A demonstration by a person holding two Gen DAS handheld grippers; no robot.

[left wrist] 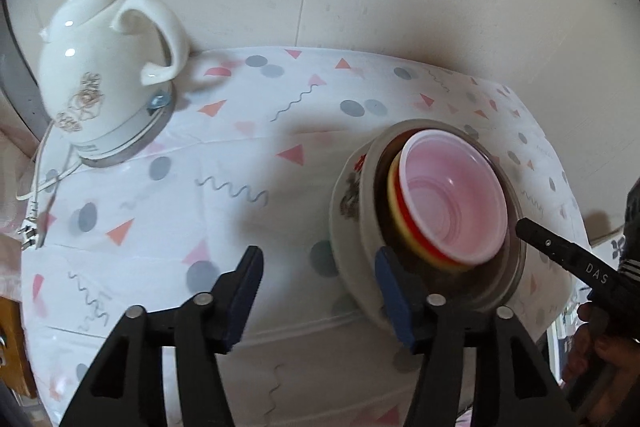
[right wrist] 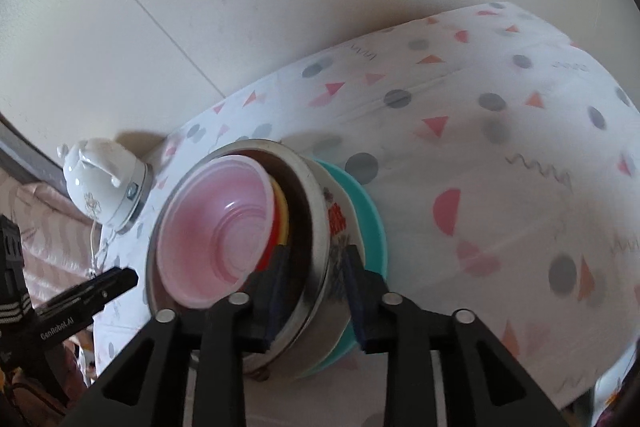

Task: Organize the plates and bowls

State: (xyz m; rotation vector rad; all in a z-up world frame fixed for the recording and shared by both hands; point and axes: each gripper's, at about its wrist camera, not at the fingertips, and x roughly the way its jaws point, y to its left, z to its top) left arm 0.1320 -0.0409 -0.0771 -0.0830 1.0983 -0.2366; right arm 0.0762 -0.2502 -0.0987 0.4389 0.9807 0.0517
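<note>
Both grippers angle steeply down. The left gripper [left wrist: 316, 291] is open and empty. The right gripper [right wrist: 314, 291] straddles the steel bowl's [right wrist: 316, 211] rim without clamping; inside sits a pink bowl [right wrist: 212, 227].

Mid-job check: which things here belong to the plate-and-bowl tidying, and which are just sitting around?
Job:
pink plastic bowl
red and yellow bowls nested under it
steel bowl
white printed plate
teal plate at the bottom

Bystanders:
white ceramic electric kettle on its base
patterned white tablecloth
</note>
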